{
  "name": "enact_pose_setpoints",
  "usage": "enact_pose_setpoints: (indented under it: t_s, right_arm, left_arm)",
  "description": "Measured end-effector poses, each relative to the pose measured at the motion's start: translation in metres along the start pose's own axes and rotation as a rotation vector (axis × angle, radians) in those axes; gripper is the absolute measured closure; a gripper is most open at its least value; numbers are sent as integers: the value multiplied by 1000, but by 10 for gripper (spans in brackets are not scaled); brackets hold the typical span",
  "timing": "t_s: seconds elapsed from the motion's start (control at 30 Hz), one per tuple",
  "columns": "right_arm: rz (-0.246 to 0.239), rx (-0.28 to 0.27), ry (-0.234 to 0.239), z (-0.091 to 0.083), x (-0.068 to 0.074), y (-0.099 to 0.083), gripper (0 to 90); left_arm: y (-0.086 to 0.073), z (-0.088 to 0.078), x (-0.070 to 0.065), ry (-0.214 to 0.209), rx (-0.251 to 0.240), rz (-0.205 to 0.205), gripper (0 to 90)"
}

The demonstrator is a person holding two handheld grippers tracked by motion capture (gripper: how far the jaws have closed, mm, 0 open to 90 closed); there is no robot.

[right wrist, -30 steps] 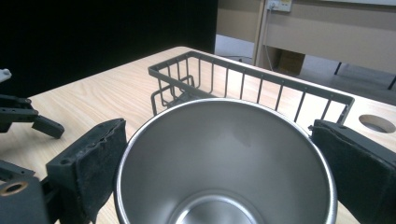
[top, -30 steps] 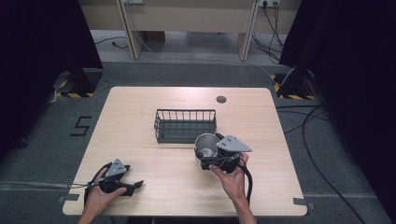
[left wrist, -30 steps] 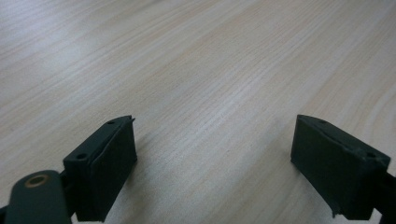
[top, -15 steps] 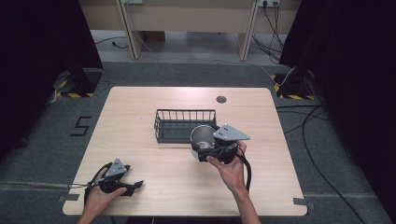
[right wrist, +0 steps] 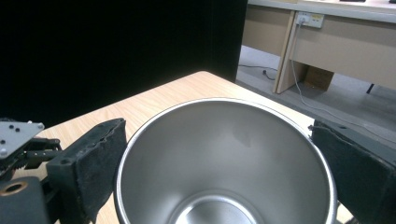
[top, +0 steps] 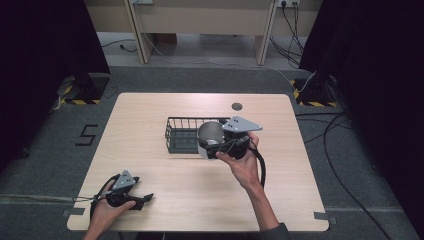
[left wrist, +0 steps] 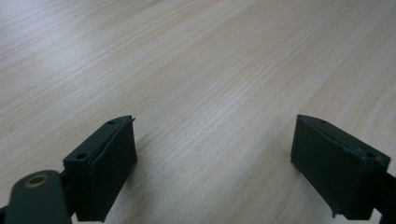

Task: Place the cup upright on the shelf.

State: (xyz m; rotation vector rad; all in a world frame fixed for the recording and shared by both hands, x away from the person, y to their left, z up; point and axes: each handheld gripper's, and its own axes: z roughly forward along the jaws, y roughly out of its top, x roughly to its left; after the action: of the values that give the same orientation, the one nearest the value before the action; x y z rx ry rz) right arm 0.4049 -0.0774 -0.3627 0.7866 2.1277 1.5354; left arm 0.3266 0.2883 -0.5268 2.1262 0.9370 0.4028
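The right gripper has its two black jaws pressed against opposite sides of a steel cup, pinching it just below the rim. The right gripper view looks straight into the cup's mouth: the polished inside is bare down to the bottom, with nothing in it. In the high view the right gripper holds the steel cup off the table, at the right end of a black wire basket, the cup overlapping the basket's near right corner; whether it touches the wire cannot be told. The part of the basket that shows has nothing in it. The basket stands near the table's middle, and a small dark round disc lies beyond it toward the far edge.

The left gripper has its jaws spread wide apart, with only bare wood grain between them. In the high view the left gripper lies low at the table's near left corner, well apart from the basket.
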Motion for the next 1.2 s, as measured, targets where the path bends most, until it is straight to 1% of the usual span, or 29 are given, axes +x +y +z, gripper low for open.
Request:
enact_pose_setpoints:
  t_s: [0.2, 0.23, 0.27, 0.3, 0.33, 0.43, 0.57, 0.67, 0.7, 0.73, 0.83, 1.03, 1.07, 1.2]
  right_arm:
    - [0, 1, 16, 7, -3, 10, 62]
    - [1, 2, 21, 12, -5, 13, 62]
    - [1, 2, 21, 12, -5, 13, 62]
    - [3, 6, 27, 17, -8, 16, 62]
    - [3, 6, 27, 17, -8, 16, 62]
    - [6, 13, 35, 25, -12, 21, 62]
    - [-6, 23, 35, 34, -18, 25, 62]
    - [-3, 25, 45, 41, -25, 27, 62]
    - [-7, 30, 48, 46, -28, 29, 62]
    - [-7, 30, 48, 46, -28, 29, 62]
    - [-14, 28, 58, 53, -34, 32, 62]
    - [-39, 53, 89, 75, -43, 34, 62]
    - [-39, 53, 89, 75, -43, 34, 62]
    - [-46, 59, 109, 84, -47, 33, 62]
  left_arm:
    - [0, 0, 0, 0, 0, 0, 132]
    - [0, 0, 0, 0, 1, 0, 132]
    - [0, 0, 0, 0, 1, 0, 132]
    - [0, 0, 0, 0, 1, 0, 132]
    - [0, 0, 0, 0, 1, 0, 132]
    - [0, 0, 0, -1, 1, -2, 132]
    - [0, 0, 0, -2, 1, -2, 132]
    - [0, 0, 0, -2, 1, -2, 132]
    - [0, 0, 0, -1, -1, -2, 132]
    - [0, 0, 0, -1, -1, -2, 132]
    - [0, 0, 0, -2, 2, -1, 132]
    - [0, 0, 0, -2, 1, 1, 132]
    - [0, 0, 0, -2, 1, 1, 132]
    - [0, 0, 0, -2, 0, 0, 132]
